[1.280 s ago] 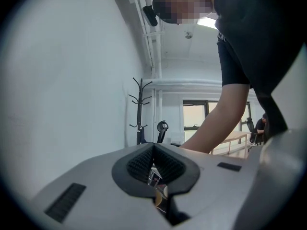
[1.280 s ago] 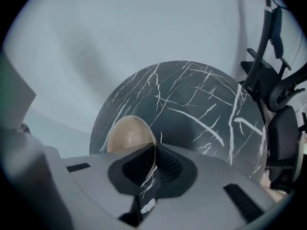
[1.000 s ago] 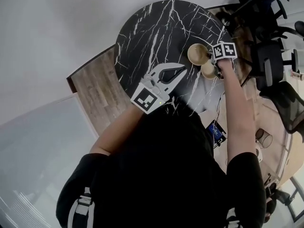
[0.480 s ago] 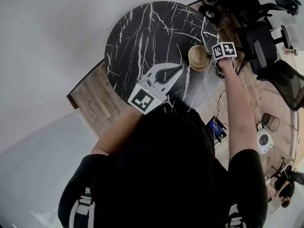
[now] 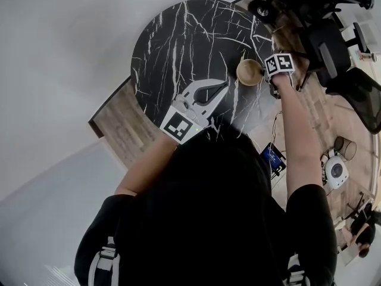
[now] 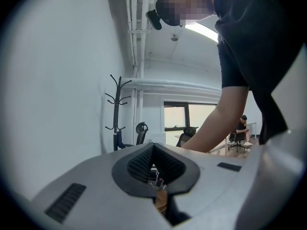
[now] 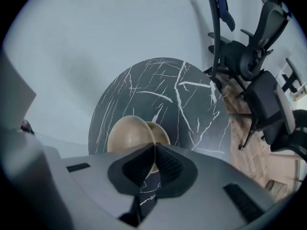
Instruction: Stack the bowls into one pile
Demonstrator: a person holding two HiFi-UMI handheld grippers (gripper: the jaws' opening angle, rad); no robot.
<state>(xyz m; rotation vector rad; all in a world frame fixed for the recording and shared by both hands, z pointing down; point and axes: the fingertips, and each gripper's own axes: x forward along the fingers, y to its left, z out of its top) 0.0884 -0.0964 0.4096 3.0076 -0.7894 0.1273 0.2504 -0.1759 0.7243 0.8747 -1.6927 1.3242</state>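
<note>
- Near the table's (image 5: 178, 40) right edge, the right gripper (image 7: 153, 150) has its jaws pinched almost together on the thin rim of the held bowl (image 7: 125, 135). This tan bowl hangs tilted, its hollow facing the gripper's camera.
- Change: a second ago the head view showed two bowls apart, one at the table's right edge below the gripper and one further in. Now that view shows them overlapping as one, so the held bowl has been carried across to its partner.
- In the right gripper view, the second bowl (image 7: 162, 131) lies just behind the held one and is partly covered by it. Whether the two touch cannot be told.
- Meaning for the task: the pile appears nearly made. What likely remains is to level the held bowl, seat it in the second and let go.
- The left gripper (image 5: 223, 88) hovers over the table's near edge with jaws together and nothing between them. It takes no part in the stacking.
- Surface: a round black top veined in white, carrying only the two bowls.
- Room: wood floor (image 5: 122, 124), plain pale wall (image 5: 71, 40), office chairs (image 5: 327, 46) beyond the table's right edge, and a coat stand (image 7: 213, 13).
</note>
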